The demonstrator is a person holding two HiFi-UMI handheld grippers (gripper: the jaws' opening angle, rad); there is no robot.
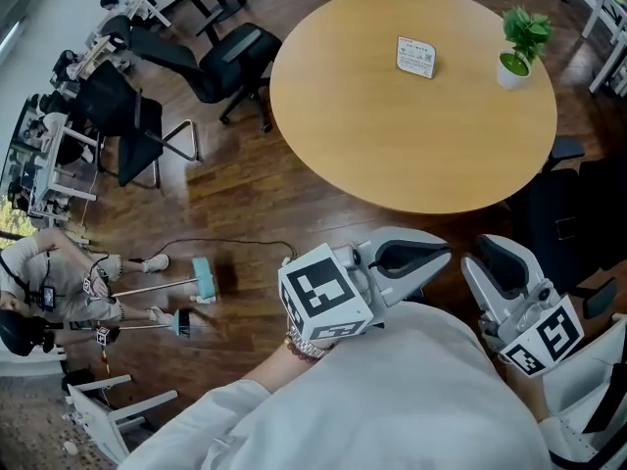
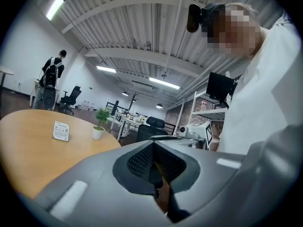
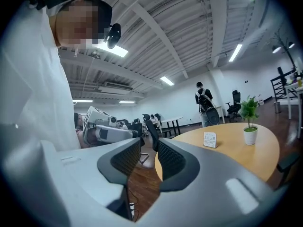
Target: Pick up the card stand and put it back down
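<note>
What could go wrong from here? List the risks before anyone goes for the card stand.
1. The card stand sits far across the table, with both grippers near the body: a long reach could tip it.
2. The potted plant stands close beside it and could get knocked.
3. The left gripper has its jaws together; unopened, it would only shove the stand. The right gripper is open.

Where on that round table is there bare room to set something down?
Most of the table is bare: the whole left half and the near side. Only the far right is taken, by the card stand and the potted plant, with a bare strip between them.
</note>
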